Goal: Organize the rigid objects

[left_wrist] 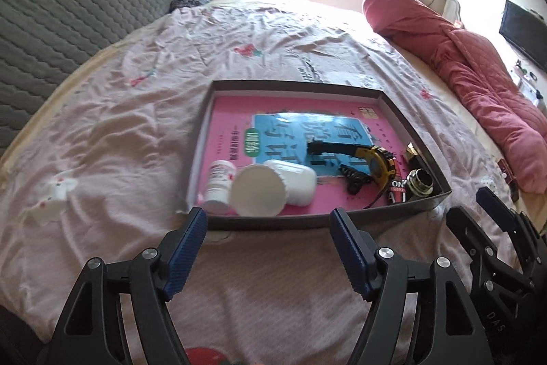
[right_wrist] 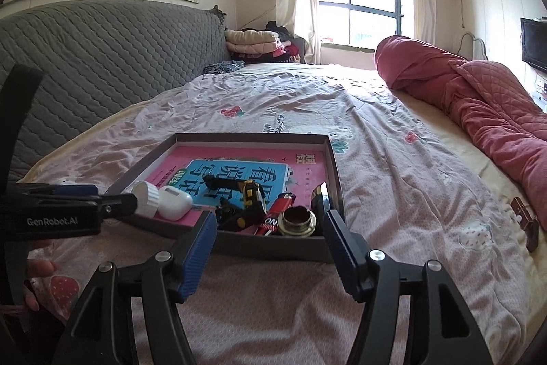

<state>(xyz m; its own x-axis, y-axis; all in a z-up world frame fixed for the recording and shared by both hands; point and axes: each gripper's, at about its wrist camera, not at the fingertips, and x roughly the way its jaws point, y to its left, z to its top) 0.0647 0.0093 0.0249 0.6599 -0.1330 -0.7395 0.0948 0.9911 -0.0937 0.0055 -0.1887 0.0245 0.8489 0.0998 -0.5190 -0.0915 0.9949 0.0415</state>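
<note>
A shallow dark box [left_wrist: 266, 223] [right_wrist: 273, 247] lies on the bed with a pink and blue book [left_wrist: 294, 122] [right_wrist: 239, 170] lining its bottom. In it lie a white pill bottle [left_wrist: 218, 185], a white round-lidded jar [left_wrist: 258, 190] [right_wrist: 147, 197], a white case [left_wrist: 295, 182] [right_wrist: 174, 202], a yellow and black watch [left_wrist: 374, 161] [right_wrist: 248, 197], a red lighter [right_wrist: 273, 214], a metal ring fitting [left_wrist: 422, 183] [right_wrist: 297, 221] and a gold-tipped dark object [left_wrist: 412, 153]. My left gripper [left_wrist: 268, 224] is open and empty at the box's near edge. My right gripper [right_wrist: 270, 223] is open and empty at the near right corner.
The bed has a wrinkled pink flowered sheet [left_wrist: 119, 125] [right_wrist: 393, 159]. A rolled red quilt [left_wrist: 478, 74] [right_wrist: 478, 98] lies along the right side. A grey quilted headboard [left_wrist: 68, 5] [right_wrist: 85, 57] stands on the left. A small brown object [right_wrist: 524, 221] lies on the sheet at right.
</note>
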